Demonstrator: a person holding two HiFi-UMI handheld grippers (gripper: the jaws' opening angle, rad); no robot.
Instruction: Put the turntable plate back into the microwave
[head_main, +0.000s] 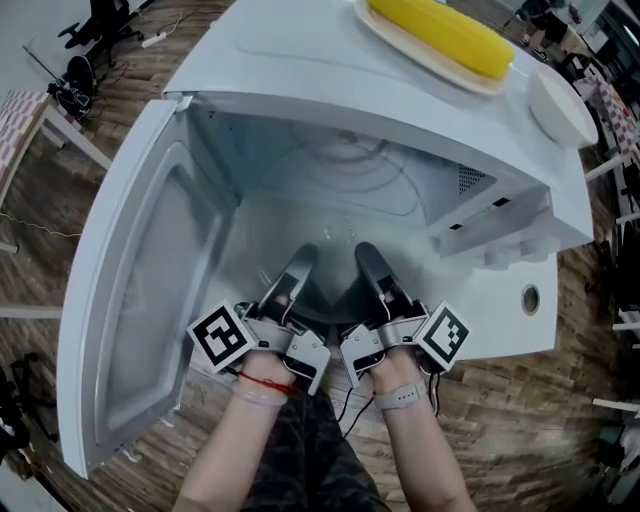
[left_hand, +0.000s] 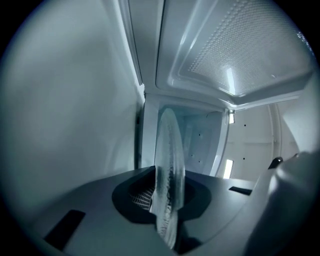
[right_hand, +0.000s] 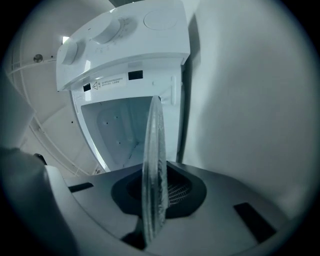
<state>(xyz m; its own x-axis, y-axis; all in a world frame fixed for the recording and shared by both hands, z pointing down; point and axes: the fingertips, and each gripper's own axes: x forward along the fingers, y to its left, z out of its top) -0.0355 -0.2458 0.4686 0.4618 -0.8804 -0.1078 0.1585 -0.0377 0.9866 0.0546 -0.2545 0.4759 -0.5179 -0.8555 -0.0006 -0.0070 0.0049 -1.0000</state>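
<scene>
Glass turntable plate (left_hand: 167, 165) in the open microwave (head_main: 300, 60) — left gripper (head_main: 300, 262) and right gripper (head_main: 368, 258) fingers clamped on it.

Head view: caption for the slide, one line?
Left gripper and right gripper hold the turntable plate at its near rim inside the open microwave.

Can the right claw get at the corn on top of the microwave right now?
Probably not. The right claw is shut on the turntable plate low in the microwave mouth, and the corn lies up on its top. It must let go first.
</scene>
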